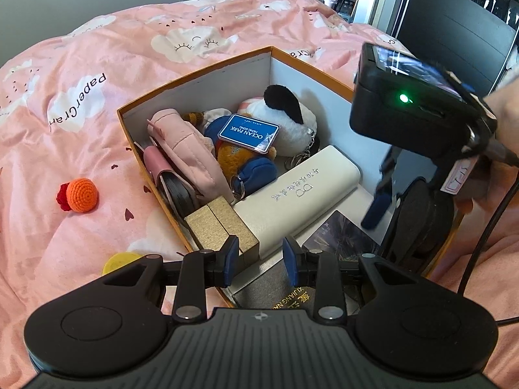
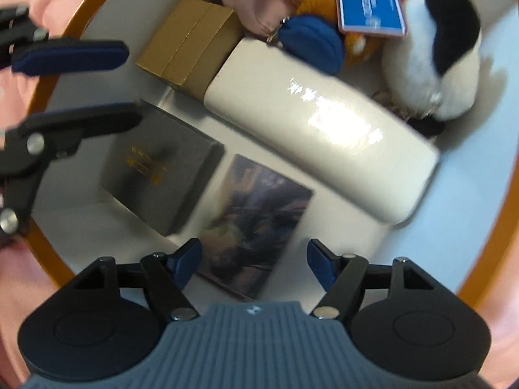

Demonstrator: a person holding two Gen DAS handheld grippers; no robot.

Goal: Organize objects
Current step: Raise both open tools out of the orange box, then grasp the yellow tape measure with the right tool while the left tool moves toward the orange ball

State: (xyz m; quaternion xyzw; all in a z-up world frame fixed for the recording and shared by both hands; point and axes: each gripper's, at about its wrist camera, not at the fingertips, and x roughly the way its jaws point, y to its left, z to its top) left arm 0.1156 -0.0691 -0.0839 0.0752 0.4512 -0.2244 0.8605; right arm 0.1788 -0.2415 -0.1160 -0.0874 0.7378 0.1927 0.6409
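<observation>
An orange box with white inside sits on the pink bed. It holds a white glasses case, a gold box, a pink pouch, plush toys, a blue Ocean Park card, a dark grey box and a picture card. My left gripper is open and empty over the box's near edge; it also shows in the right wrist view. My right gripper is open and empty above the picture card inside the box.
An orange crocheted ball with a red piece lies on the pink blanket left of the box. A yellow disc lies near my left gripper. The right gripper's body and cable hang over the box's right side.
</observation>
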